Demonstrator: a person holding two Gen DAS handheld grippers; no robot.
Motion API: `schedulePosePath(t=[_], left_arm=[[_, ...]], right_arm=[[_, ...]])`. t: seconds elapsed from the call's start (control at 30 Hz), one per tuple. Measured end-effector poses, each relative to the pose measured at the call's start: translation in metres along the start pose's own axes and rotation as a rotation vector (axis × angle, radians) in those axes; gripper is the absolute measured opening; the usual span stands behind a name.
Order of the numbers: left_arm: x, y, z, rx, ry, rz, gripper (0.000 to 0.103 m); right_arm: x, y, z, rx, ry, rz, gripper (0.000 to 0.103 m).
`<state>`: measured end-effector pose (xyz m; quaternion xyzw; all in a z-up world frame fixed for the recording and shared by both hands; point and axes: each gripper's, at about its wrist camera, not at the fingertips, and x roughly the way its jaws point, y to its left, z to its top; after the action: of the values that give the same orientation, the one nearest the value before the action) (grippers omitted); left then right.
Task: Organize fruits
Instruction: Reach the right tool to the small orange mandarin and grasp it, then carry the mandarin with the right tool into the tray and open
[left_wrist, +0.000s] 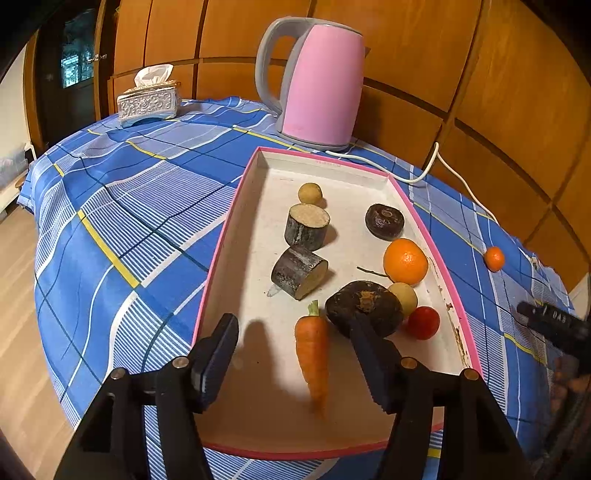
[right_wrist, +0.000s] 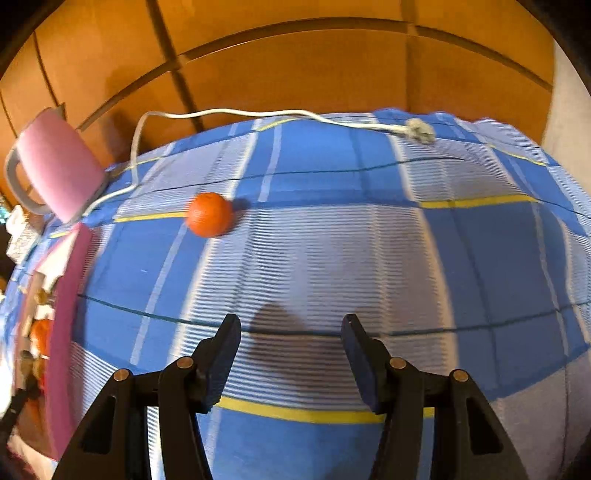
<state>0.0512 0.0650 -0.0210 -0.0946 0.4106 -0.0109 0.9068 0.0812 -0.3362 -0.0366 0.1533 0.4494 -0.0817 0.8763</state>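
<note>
Nearest me, the left gripper (left_wrist: 295, 354) hangs over the near end of the pink-rimmed tray (left_wrist: 218, 258), its jaws standing apart with the carrot (left_wrist: 312, 354) lying loose between them, neither pad pressing on it. Most of the sorting looks done: beyond the carrot sit a dark round root (left_wrist: 364, 306), a red tomato (left_wrist: 423, 322), a big orange (left_wrist: 405, 260) and two cut log-like chunks, all inside the tray. The right gripper (right_wrist: 290, 358) hovers over bare blue checked cloth, jaws parted and holding nothing. One piece is left, I reckon (the last stray): a small tangerine (right_wrist: 209, 214), round, bright and dimpled, on the cloth well outside the tray, toward the pink kettle (left_wrist: 321, 81).
</note>
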Motion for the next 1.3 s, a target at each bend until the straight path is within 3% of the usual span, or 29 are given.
schedulePosePath(t=[0.1, 0.23, 0.33, 0.6, 0.63, 0.67, 0.7, 1.0, 1.3], left_arm=[[0.0, 0.0, 0.0, -0.001, -0.001, -0.003, 0.065], [0.0, 0.0, 0.001, -0.004, -0.001, -0.005, 0.066], [0.0, 0.0, 0.001, -0.004, 0.001, -0.006, 0.066], [0.0, -0.001, 0.001, 0.0, 0.001, -0.002, 0.066], [0.0, -0.001, 0.001, 0.0, 0.001, -0.002, 0.066], [0.0, -0.001, 0.001, 0.0, 0.002, -0.001, 0.066], [0.0, -0.001, 0.001, 0.0, 0.003, 0.0, 0.066], [-0.001, -0.003, 0.0, 0.005, 0.0, -0.01, 0.066], [-0.007, -0.007, -0.002, 0.01, -0.013, -0.028, 0.068]], right_arm=[[0.002, 0.011, 0.01, -0.02, -0.004, 0.058, 0.058], [0.003, 0.033, 0.029, -0.067, -0.031, 0.107, 0.07], [0.008, 0.046, 0.045, -0.088, -0.05, 0.095, 0.07], [0.045, 0.056, 0.078, -0.072, -0.001, 0.032, 0.07], [0.053, 0.055, 0.08, -0.061, 0.017, 0.04, 0.066], [0.058, 0.053, 0.082, -0.061, 0.029, 0.045, 0.043], [0.064, 0.053, 0.082, -0.069, 0.047, 0.038, 0.04], [0.02, 0.027, 0.058, -0.06, -0.028, -0.009, 0.039], [-0.038, -0.049, 0.011, 0.099, -0.081, -0.184, 0.039]])
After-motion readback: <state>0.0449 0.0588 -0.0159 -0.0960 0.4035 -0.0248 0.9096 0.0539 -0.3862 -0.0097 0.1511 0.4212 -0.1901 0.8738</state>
